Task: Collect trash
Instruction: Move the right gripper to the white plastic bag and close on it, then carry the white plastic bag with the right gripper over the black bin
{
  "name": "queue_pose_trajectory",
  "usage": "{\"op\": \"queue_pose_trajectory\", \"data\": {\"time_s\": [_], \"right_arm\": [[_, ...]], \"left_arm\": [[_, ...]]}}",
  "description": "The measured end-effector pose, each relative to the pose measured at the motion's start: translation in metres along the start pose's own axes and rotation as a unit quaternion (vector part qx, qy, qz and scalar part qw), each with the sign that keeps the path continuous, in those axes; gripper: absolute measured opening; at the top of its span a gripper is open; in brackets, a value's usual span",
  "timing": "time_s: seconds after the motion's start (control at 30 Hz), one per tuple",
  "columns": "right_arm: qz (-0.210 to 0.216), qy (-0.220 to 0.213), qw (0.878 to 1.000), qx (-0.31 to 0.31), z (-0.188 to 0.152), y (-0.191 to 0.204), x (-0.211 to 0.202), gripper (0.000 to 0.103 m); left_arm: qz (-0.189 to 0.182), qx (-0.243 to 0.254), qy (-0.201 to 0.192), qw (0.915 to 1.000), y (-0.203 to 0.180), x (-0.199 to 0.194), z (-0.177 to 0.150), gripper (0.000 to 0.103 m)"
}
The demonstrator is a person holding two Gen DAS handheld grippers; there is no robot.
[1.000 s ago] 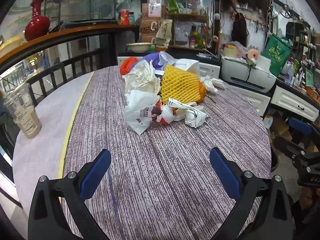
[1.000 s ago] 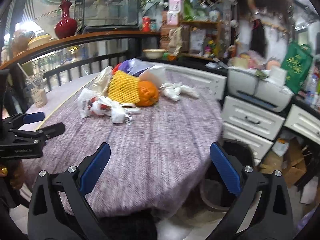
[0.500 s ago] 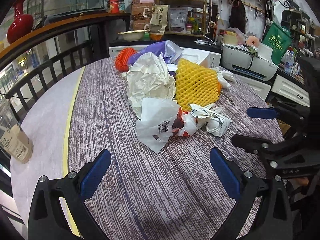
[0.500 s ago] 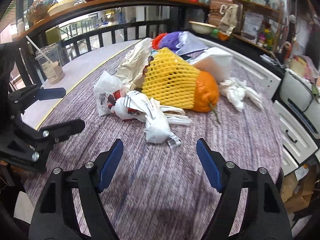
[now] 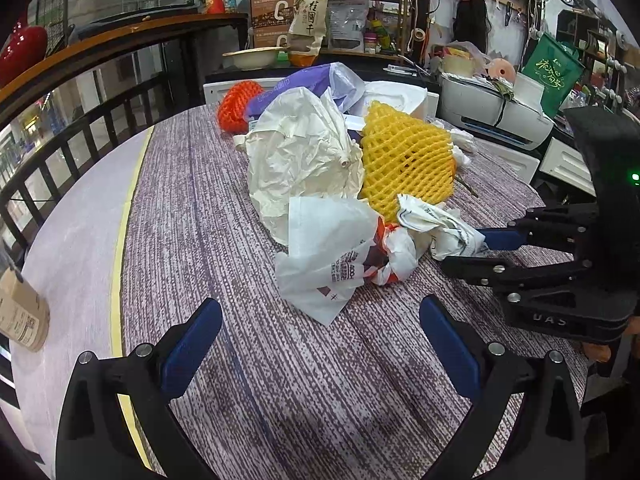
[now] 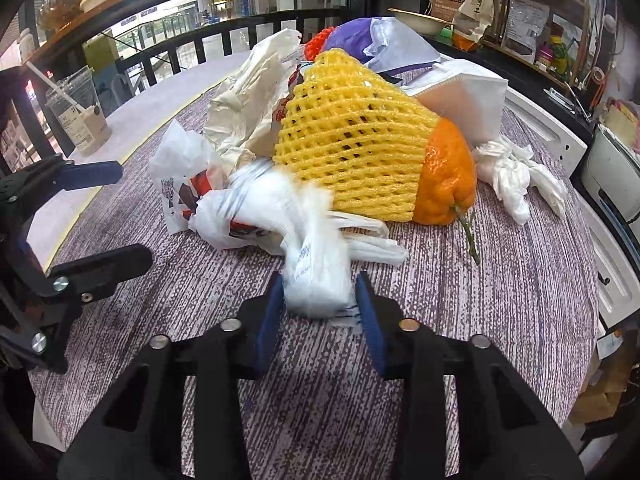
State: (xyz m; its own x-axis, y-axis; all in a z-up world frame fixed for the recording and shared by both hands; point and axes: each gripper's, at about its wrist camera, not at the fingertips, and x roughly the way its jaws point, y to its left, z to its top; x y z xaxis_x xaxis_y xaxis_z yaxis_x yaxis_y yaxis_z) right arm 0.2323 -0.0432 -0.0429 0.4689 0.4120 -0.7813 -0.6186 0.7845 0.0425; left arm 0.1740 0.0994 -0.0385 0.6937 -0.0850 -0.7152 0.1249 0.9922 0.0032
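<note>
A trash pile lies on the round purple-streaked table: a cream crumpled paper bag, a yellow foam net over an orange fruit, a white-and-red printed bag, a purple bag and an orange net. The jaws of my right gripper are closing, and their blue pads press a twisted white plastic bag at the pile's near edge. In the left wrist view the right gripper reaches in from the right. My left gripper hovers open, short of the pile, holding nothing.
A plastic cup with a straw stands on the pale left part of the table. Crumpled white tissue lies right of the fruit. A white printer and drawers sit beyond the table's right edge, a dark railing behind it.
My right gripper swung in from the table's edge to the pile, and its jaws narrowed around the white plastic bag. The left gripper moved closer to the pile, still open.
</note>
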Motion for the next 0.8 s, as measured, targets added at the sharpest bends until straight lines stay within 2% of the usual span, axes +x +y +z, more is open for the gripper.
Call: {"op": "queue_pose_trajectory", "data": {"time_s": [0.13,0.27,0.33,0.4,0.43,0.6,0.77,0.8], "right_arm": [[0.001,-0.014,1.000,0.011,-0.008,-0.007,-0.015,0.030],[0.001,-0.024,0.999,0.022,-0.017,-0.010,-0.029,0.030],[-0.007,-0.029,0.999,0.021,-0.023,-0.011,-0.035,0.030],[-0.015,-0.035,0.999,0.019,-0.028,-0.011,-0.040,0.030],[-0.017,-0.036,0.999,0.019,-0.031,-0.012,-0.042,0.030],[-0.016,-0.039,0.998,0.038,-0.040,-0.020,-0.046,0.030],[-0.017,-0.041,0.998,0.049,-0.048,-0.024,-0.051,0.030],[-0.017,-0.042,0.998,0.050,-0.050,-0.025,-0.052,0.030]], "left_arm": [[-0.008,0.016,0.002,0.9998,0.000,0.010,0.007,0.098],[-0.036,0.030,0.003,0.9989,-0.001,0.019,0.012,0.098],[-0.057,0.028,0.012,0.9979,-0.002,0.023,0.014,0.093],[-0.076,0.022,0.026,0.9966,-0.002,0.028,0.015,0.080],[-0.079,0.020,0.029,0.9962,-0.003,0.029,0.014,0.077],[-0.092,0.020,0.035,0.9950,-0.006,0.030,0.009,0.039],[-0.103,0.029,0.031,0.9938,-0.014,0.024,0.003,0.019],[-0.100,0.028,0.028,0.9942,-0.015,0.022,0.002,0.018]]}}
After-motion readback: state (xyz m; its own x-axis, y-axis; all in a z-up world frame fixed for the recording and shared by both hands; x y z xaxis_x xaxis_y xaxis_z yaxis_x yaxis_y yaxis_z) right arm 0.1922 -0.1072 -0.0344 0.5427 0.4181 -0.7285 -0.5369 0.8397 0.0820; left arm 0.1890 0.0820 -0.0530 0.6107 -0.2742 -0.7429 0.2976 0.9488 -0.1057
